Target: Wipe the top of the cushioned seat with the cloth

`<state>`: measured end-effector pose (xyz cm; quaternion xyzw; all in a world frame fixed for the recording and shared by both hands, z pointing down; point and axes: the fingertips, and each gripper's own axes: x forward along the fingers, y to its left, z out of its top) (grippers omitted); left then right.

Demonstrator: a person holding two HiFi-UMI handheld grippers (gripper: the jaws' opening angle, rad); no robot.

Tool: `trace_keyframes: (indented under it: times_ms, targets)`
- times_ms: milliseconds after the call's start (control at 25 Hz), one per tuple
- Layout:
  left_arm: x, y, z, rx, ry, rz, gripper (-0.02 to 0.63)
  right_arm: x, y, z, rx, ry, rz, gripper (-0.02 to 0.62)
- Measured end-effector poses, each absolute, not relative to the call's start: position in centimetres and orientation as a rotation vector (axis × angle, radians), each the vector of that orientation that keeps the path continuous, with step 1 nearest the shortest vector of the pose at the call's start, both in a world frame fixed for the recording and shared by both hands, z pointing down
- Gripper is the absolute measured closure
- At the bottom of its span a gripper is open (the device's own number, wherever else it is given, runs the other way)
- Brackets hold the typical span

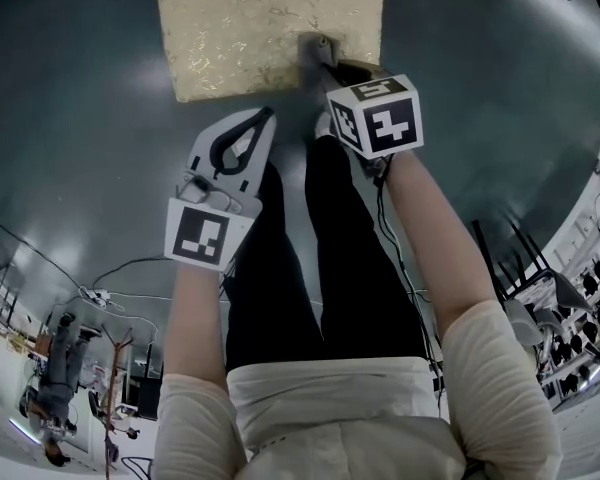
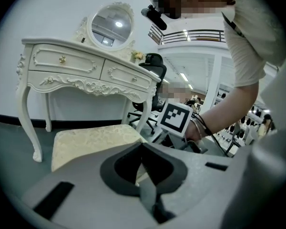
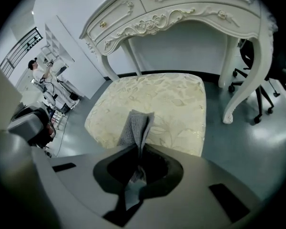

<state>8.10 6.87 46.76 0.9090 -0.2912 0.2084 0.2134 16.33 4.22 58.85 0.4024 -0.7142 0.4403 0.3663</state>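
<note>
Cloth point(image 3: 137, 125) is being pinched by the right gripper point(image 3: 139, 149), jaws clenched on it above the seat point(image 3: 171, 104), poised for wiping; the left gripper point(image 2: 143, 147) is waiting aside, jaws closed on nothing.

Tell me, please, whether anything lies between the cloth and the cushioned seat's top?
Nothing visible does: the right gripper, shut on the cloth, holds it over the cushioned seat, whose top is bare.

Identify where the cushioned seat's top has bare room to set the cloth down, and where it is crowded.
The cushioned seat is bare from its left edge to the far edge by the dressing table. The only crowded spot is the near edge, where the cloth in the right gripper is held over it.
</note>
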Motion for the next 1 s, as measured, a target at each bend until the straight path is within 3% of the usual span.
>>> trace_keyframes:
  times_ms: [1000]
  targets:
    - [17.0, 8.3, 45.6, 2.587, -0.749, 0.600, 0.603, 29.1, 7.7, 59.7, 1.109, -1.686, 1.040, 0.569]
